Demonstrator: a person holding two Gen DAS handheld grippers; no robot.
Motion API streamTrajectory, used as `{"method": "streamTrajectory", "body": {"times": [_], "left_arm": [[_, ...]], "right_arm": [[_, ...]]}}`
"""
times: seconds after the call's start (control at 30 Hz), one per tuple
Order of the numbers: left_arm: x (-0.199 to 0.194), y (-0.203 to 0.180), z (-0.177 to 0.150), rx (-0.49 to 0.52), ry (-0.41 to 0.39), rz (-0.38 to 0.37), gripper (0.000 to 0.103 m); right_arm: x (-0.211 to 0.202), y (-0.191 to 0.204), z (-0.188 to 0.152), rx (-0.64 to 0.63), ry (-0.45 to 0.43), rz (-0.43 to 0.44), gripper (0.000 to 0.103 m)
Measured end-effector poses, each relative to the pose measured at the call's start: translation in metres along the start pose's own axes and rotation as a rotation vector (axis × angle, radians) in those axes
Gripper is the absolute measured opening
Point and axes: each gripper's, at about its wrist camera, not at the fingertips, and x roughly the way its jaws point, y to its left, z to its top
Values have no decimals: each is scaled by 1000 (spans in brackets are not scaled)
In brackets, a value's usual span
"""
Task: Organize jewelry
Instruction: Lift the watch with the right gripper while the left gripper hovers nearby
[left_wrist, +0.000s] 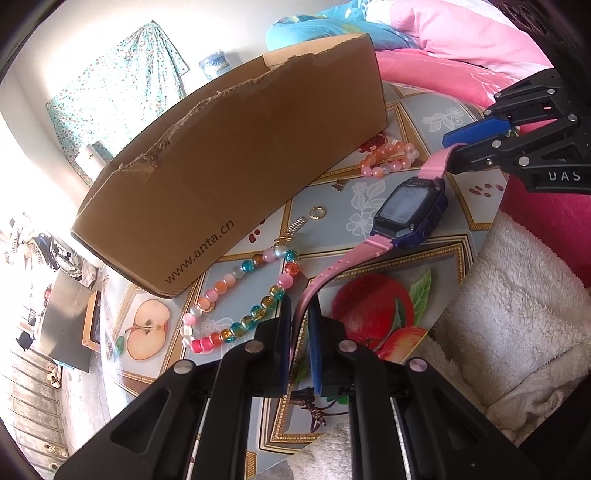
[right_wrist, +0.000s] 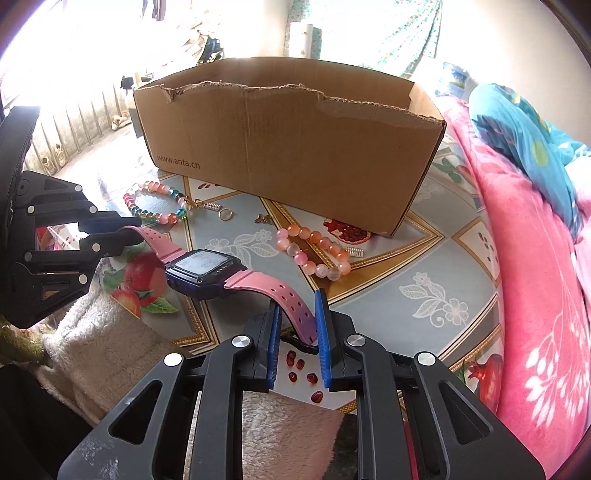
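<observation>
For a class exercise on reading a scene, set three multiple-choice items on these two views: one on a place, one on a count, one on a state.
1. Where does the gold ring lie?
A. in the box
B. on the table between the two bracelets
C. on the towel

2. How many bead bracelets are on the table?
A. one
B. two
C. four

3. How is the watch held?
A. a gripper on each strap end
B. by one gripper only
C. lying free

Answers: 1 B, the ring lies on the table between the multicoloured bracelet and the pink bracelet, in front of the box. 2 B, only those two show. 3 A, the left gripper clamps one strap, the right gripper has the other between its pads.
</observation>
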Motion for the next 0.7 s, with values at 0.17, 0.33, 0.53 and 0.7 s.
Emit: {"method": "streamTrajectory", "body": {"times": [0.17, 0.33, 0.53, 0.7], "left_arm": [[-1, 2, 1, -7, -10, -1, 8], [-4, 6, 0, -14, -23, -3, 7], [-7, 10, 1, -27, -38, -6, 7], [-5, 9, 1, -29, -39, -10, 7]], "right_arm": [[-1, 0, 2, 7, -6, -5, 16], [-3, -1, 3, 16, -12, -8, 16], [-2, -3, 6, 38, -14, -2, 16], [-3, -3, 7, 47, -21, -5, 16]]}}
